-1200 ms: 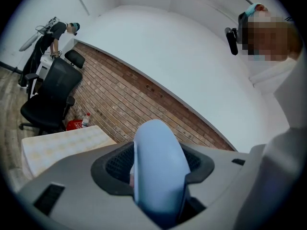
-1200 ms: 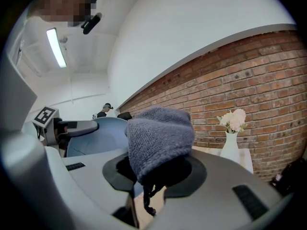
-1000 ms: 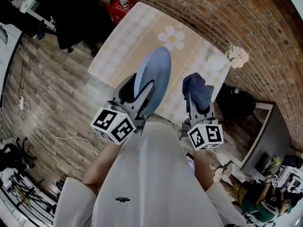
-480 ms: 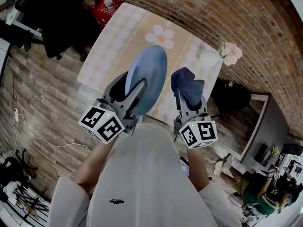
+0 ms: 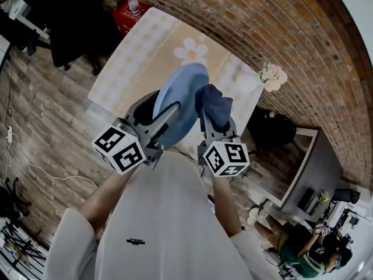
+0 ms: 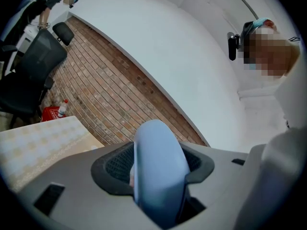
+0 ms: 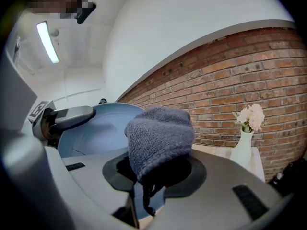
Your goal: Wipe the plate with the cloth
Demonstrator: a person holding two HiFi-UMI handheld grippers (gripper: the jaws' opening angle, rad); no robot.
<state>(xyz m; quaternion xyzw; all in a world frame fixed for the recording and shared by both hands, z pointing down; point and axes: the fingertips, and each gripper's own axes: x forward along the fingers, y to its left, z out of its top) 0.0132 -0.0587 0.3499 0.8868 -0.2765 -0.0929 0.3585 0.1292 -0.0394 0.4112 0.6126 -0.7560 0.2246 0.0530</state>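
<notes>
The plate (image 5: 178,101) is smooth, matte pale blue and round. It is held on edge, and in the left gripper view its rim (image 6: 158,176) shows as a narrow rounded arch. The left gripper (image 5: 163,118) is clamped on that rim, one grey jaw on each face. The cloth (image 5: 213,105) is a dark blue-grey knit with a coarse ribbed weave. It bunches into a soft lump that bulges out of the right gripper (image 5: 215,127), whose jaws pinch it. In the right gripper view the cloth (image 7: 160,135) sits just beside the plate's hollow face (image 7: 96,128); whether they touch is unclear. Both bare forearms reach forward from white sleeves, with the grippers close side by side above the near edge of a pale checked table (image 5: 134,51).
</notes>
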